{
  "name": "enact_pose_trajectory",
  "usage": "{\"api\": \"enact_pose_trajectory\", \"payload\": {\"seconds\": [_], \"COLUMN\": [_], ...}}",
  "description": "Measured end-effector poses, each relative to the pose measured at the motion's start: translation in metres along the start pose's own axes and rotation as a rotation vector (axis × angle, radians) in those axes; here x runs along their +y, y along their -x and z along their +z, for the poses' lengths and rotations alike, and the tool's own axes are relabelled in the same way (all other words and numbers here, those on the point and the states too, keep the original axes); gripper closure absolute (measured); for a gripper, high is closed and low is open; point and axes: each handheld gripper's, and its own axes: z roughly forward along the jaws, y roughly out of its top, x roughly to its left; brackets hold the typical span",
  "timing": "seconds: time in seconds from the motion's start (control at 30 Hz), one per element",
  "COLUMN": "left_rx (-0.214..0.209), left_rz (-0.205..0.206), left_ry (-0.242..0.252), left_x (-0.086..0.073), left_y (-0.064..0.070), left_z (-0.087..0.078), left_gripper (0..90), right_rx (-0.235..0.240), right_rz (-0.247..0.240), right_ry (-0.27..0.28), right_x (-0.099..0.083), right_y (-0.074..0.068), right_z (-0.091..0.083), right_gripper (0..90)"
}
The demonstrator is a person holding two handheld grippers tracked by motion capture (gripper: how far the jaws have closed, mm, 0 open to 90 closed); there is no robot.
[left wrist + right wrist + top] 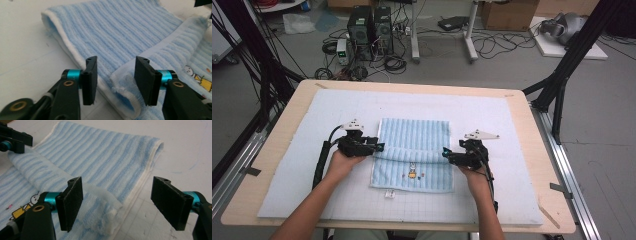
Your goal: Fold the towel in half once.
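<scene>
Table (pixel 277 150) first: I see a pale wooden top with a light blue gridded mat (pixel 337 107) over most of it, and its near edge is cut off by my forearms at the bottom of the high view. Beyond the far edge, floor clutter of cables and computer towers (pixel 371 27) is too small for me to sort out.

On the middle of the mat lies the towel (pixel 414 152), light blue with paler ribbed stripes and a white hem. It is partly folded: a rolled band of cloth runs across it from side to side, and the layer under that band is hidden from me. Near the towel's front edge I make out a small cartoon print (pixel 412 174); in the left gripper view the print (pixel 197 76) is cut off at the frame's right side, so I cannot tell the whole figure. A small white tag (pixel 389 193) sticks out at the near hem.

My left gripper (pixel 379 146) sits at the towel's left edge, jaws spread, with the folded hem corner lying between them, untouched as far as I can see. My right gripper (pixel 445 151) is at the right edge, jaws spread wide, a bunched white corner just beside the left-hand jaw; I cannot tell whether it touches.
</scene>
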Motion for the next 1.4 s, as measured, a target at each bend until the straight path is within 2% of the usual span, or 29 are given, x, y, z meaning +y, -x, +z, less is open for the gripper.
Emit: {"api": "enact_pose_trajectory", "payload": {"seconds": [0.1, 0.17, 0.2, 0.27, 0.33, 0.5, 0.57, 0.63, 0.83, 0.9, 0.97, 1.0, 1.2, 1.33, 1.4], "left_rx": [-0.003, 0.002, 0.007, 0.004, 0.011, -0.014, -0.022, -0.027, -0.04, -0.043, -0.045, -0.048, -0.084, -0.12, -0.133], "left_rz": [0.016, 0.045, 0.063, 0.062, 0.069, 0.065, 0.059, 0.057, 0.042, 0.038, 0.04, 0.039, 0.037, 0.045, 0.063], "left_ry": [-0.014, -0.037, -0.048, -0.036, -0.013, 0.028, 0.052, 0.048, 0.073, 0.077, 0.075, 0.077, 0.106, 0.129, 0.12], "left_x": [-0.001, -0.001, -0.001, 0.0, 0.001, 0.003, 0.001, 0.001, -0.004, -0.005, -0.006, -0.006, -0.011, -0.019, -0.024], "left_y": [0.002, 0.005, 0.006, 0.008, 0.009, 0.012, 0.013, 0.013, 0.015, 0.015, 0.015, 0.015, 0.02, 0.025, 0.027], "left_z": [0.0, 0.0, 0.0, -0.001, -0.004, -0.01, -0.012, -0.014, -0.017, -0.017, -0.018, -0.019, -0.027, -0.037, -0.041], "left_gripper": [65.9, 73.9, 82.3, 85.3, 85.5, 85.6, 85.5, 85.5, 85.5, 85.5, 85.5, 85.5, 85.6, 85.5, 85.5], "right_rx": [-0.005, -0.008, -0.008, -0.011, -0.009, -0.01, -0.011, -0.004, 0.027, 0.042, 0.049, 0.039, 0.03, 0.046, 0.062], "right_rz": [0.008, 0.014, 0.018, 0.019, 0.021, 0.026, 0.027, 0.008, -0.019, -0.028, -0.029, -0.042, -0.078, -0.101, -0.116], "right_ry": [0.005, 0.005, 0.008, 0.008, 0.011, 0.021, 0.028, 0.024, -0.017, -0.041, -0.069, -0.072, -0.037, -0.015, -0.003], "right_x": [-0.002, -0.003, -0.004, -0.005, -0.006, -0.006, -0.006, -0.007, -0.008, -0.008, -0.008, -0.008, -0.01, -0.015, -0.02], "right_y": [0.002, 0.003, 0.003, 0.003, 0.003, 0.003, 0.004, 0.004, 0.001, 0.0, 0.0, 0.0, -0.007, -0.015, -0.019], "right_z": [-0.002, -0.003, -0.003, -0.004, -0.005, -0.009, -0.012, -0.015, -0.008, -0.004, -0.001, -0.001, -0.01, -0.02, -0.025], "right_gripper": [25.3, 25.2, 25.3, 25.4, 25.4, 26.8, 34.1, 47.2, 53.8, 62.3, 79.4, 82.2, 83.7, 83.6, 83.6]}}
